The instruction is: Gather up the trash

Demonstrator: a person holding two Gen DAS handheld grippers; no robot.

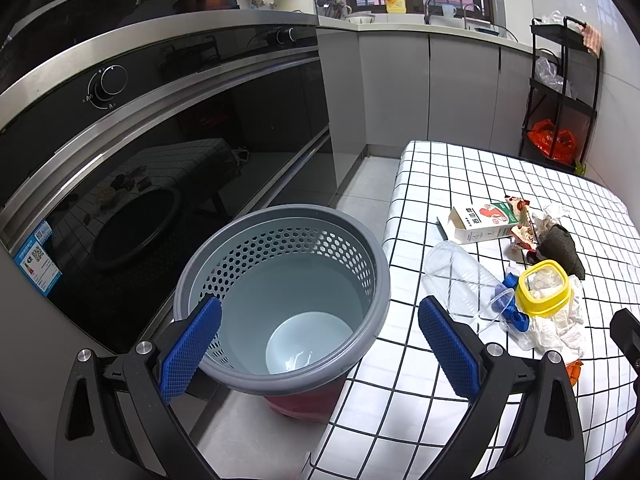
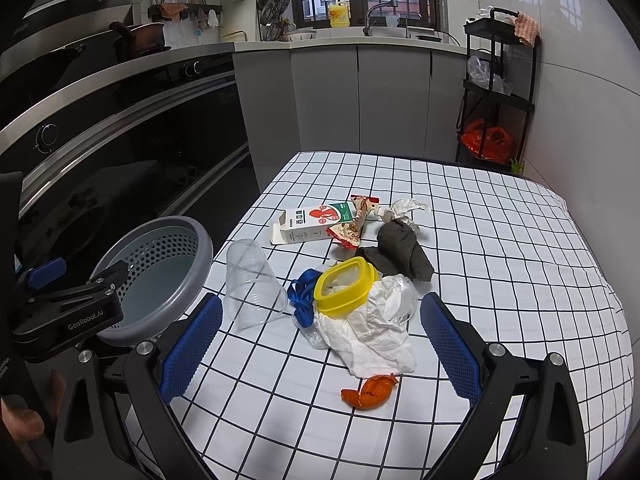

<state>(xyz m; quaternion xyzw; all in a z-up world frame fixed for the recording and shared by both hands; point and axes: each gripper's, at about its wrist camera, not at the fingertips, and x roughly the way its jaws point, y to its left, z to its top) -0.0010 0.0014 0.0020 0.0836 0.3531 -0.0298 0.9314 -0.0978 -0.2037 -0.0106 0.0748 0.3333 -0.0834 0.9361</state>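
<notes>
A grey perforated bin (image 1: 280, 292) (image 2: 160, 276) stands on the floor at the table's left edge, nothing inside it. My left gripper (image 1: 320, 348) hangs open over the bin with nothing held. On the checked tablecloth (image 2: 500, 240) lies a trash pile: a clear plastic cup (image 2: 252, 284) on its side, a yellow-rimmed lid (image 2: 344, 284), blue ribbon (image 2: 302, 296), crumpled white tissue (image 2: 376, 336), orange peel (image 2: 370, 392), a small carton (image 2: 312, 224), a red snack wrapper (image 2: 356, 220) and a dark cloth (image 2: 400, 256). My right gripper (image 2: 320, 348) is open above the tissue and peel.
A black oven front (image 1: 160, 168) and grey cabinets (image 2: 360, 96) line the left and far side. A black shelf cart (image 2: 496, 88) with a red bag stands at the far right. The left gripper's body (image 2: 72, 312) shows at the right wrist view's left edge.
</notes>
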